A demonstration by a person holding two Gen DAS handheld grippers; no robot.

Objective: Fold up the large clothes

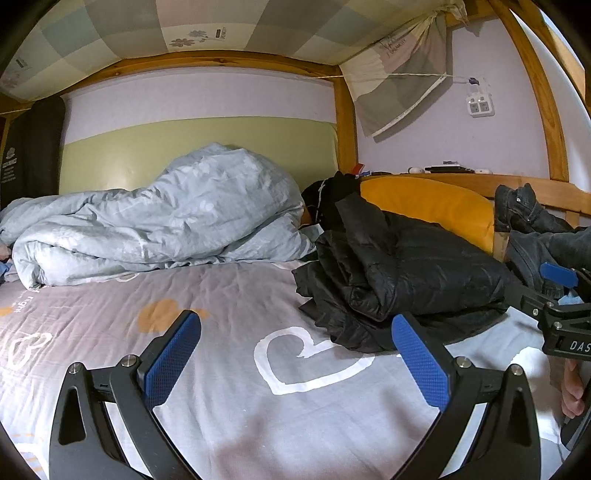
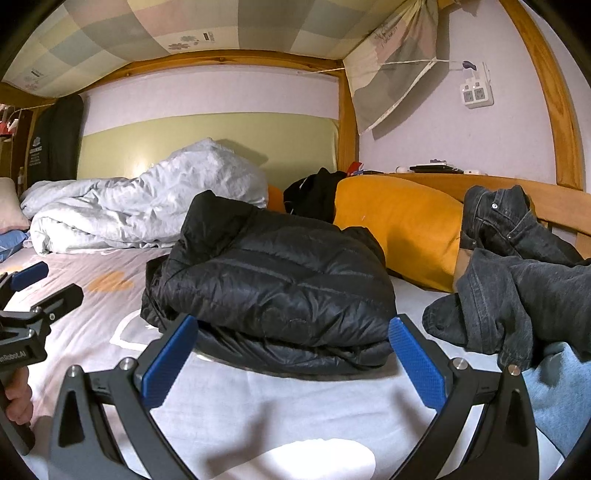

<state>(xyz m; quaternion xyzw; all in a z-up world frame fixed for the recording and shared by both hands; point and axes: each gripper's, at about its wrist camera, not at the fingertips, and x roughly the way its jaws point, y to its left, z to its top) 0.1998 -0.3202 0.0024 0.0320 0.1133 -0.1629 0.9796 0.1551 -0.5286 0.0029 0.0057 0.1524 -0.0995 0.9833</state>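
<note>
Jacket (image 2: 273, 273) folded on bed (image 1: 229, 295), my left gripper (image 1: 295, 354) and right gripper (image 2: 293, 354) wide open, empty, bare sheet before its near edge.

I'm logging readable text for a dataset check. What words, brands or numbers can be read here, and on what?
"DAS", cut off by the frame edge: on the right gripper body, left wrist view.
"nRobot.AI", its start hidden: on the left gripper body, right wrist view.
Grey sheet: white upside-down lettering, unreadable.
Dark hanging garment: white print, too blurred.
Checked canopy labels: too small.
Tied curtain script: illegible.
</note>
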